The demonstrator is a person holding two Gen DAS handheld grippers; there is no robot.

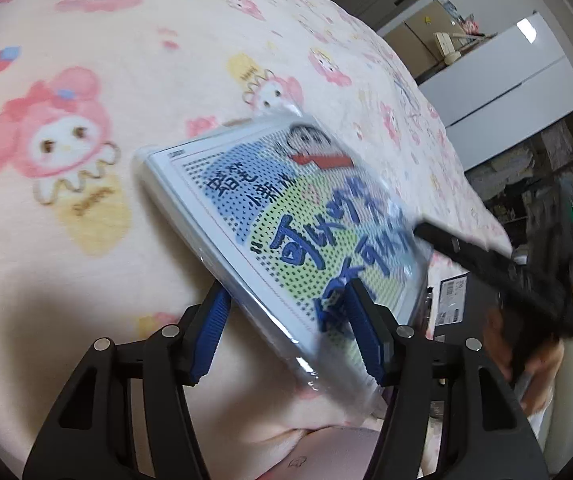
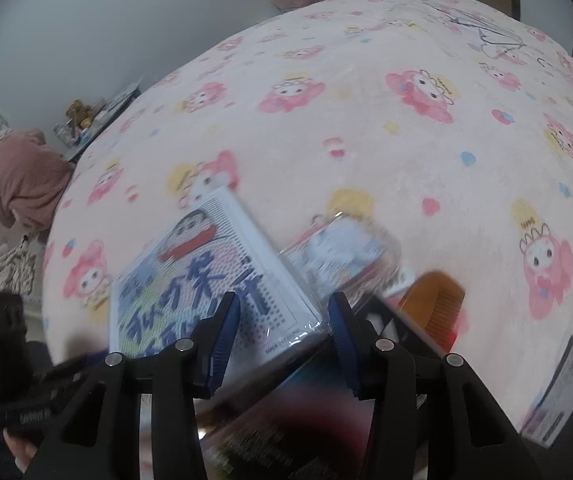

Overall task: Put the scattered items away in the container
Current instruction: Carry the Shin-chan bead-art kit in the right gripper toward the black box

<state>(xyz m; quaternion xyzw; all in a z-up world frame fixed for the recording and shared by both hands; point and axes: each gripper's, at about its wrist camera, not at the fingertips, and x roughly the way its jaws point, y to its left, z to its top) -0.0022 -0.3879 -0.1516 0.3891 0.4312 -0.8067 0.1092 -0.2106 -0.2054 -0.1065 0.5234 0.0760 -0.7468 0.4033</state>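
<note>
Item: wrapped board [image 1: 286, 216], tilted over bed [image 1: 86, 240]. Left gripper [image 1: 286, 336] jaws grip its edge; right gripper [image 2: 278, 340] jaws open. Comb [image 2: 434, 300] at 2 o'clock. Advice: hold firm, lower flat.

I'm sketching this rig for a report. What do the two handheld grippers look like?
Both match: the left gripper and right gripper have black, angular linkage arms joined by round silver pivot pins, each ending in two blue ribbed pads. No cables or sleeves are visible; any markings are too blurred to read.

A pink cartoon-print blanket [image 2: 366, 140] covers the bed; a wrapped packet [image 2: 346, 240] lies on it.
</note>
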